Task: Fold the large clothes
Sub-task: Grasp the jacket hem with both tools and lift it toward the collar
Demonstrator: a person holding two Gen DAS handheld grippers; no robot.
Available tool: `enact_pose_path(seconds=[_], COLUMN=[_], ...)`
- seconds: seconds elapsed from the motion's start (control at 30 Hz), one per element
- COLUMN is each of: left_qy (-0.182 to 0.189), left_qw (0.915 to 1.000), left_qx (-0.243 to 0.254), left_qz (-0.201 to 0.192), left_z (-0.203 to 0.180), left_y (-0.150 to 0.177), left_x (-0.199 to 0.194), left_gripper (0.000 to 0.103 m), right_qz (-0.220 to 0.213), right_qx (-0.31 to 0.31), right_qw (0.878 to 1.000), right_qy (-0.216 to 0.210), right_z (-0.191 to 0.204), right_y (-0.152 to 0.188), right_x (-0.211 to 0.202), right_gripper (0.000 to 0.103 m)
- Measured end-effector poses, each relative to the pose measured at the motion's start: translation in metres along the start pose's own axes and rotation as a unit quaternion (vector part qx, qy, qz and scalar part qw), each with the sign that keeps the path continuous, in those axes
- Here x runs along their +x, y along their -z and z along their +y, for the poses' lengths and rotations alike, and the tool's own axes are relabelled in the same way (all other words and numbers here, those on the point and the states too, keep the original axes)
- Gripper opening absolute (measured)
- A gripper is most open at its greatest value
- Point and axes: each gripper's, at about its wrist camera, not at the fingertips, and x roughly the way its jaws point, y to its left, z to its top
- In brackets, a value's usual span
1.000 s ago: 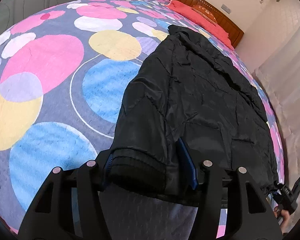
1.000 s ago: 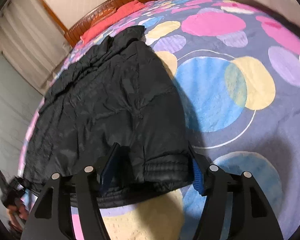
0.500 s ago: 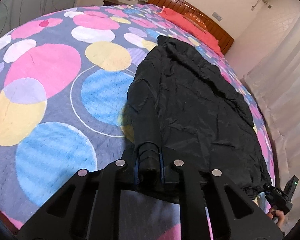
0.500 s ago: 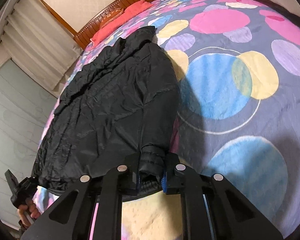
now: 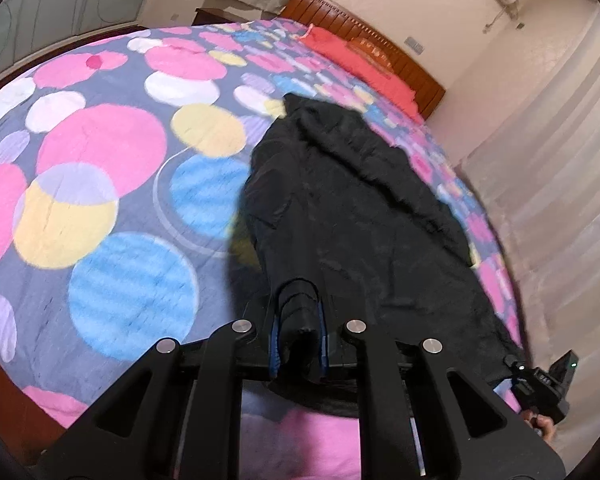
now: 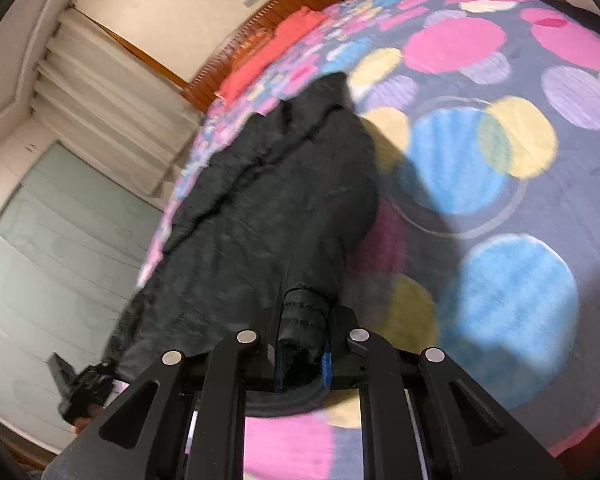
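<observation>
Now that both pairs of jaws have just closed, the left gripper [image 5: 298,330] pinches the near hem of the black jacket [image 5: 360,216] and the right gripper [image 6: 304,332] pinches its other hem corner, lifting that edge off the bedspread [image 5: 100,184]; the collar lies toward twelve o'clock, so a lengthwise fold looks under way; no containers are visible

left gripper [image 5: 298,336] jaws clamped tight, angled downward, right gripper [image 6: 303,340] likewise

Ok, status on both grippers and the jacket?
Left gripper shut on hem. Right gripper shut on hem. Black jacket near edge lifted off bedspread. Nothing in the way.
</observation>
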Motion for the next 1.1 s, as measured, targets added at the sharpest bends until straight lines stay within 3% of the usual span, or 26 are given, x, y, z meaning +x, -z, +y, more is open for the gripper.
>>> enact_pose_path(seconds=[0.23,0.5,0.83,1.1], left_qy=[0.053,0.058,0.014,-0.055], left_qw=[0.9982,0.9967,0.9989,0.9979], left_qx=[0.006,0.019,0.006,0.027], left_qz=[-0.027,-0.053,-0.045,-0.019], left_z=[-0.023,-0.051,-0.069,-0.079], left_y=[-0.046,-0.119,-0.238,-0.302], left_x=[-0.008,0.022,0.121,0.233], left_gripper=[0.012,0.012,0.012,0.012], right_qz=[-0.022,-0.055,-0.084,-0.062], right_qx=[-0.015,-0.017,-0.001,0.016], right_qw=[0.997,0.992,0.993,0.998], right_qy=[-0.077,-0.108,-0.086,-0.014], right_z=[0.037,0.060,0.071,0.060], right_y=[-0.043,-0.113,-0.230,-0.307], right_x=[0.002,0.028,0.101,0.196], right_gripper=[0.013,0.013,0.012,0.012])
